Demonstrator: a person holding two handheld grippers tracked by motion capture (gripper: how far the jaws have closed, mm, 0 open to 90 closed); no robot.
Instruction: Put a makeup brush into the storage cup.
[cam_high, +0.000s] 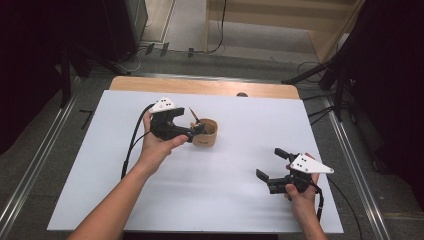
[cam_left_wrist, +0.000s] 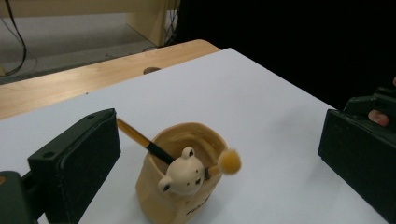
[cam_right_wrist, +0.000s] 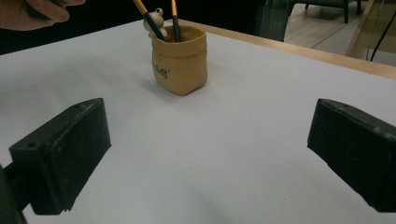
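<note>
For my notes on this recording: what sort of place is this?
Probably a lab or studio set up for recording. A wooden table covered by a white sheet stands among black tripod legs and loose floor cables, with black drapes at both sides.

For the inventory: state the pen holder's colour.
Tan pen holder, clearest in the right gripper view.

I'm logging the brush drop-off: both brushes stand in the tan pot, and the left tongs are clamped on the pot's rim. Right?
Not quite. Both brushes do stand in the tan pot, but the left tongs are not clamped on its rim: the left gripper view shows the jaws wide apart, either side of the pot, touching nothing.
</note>
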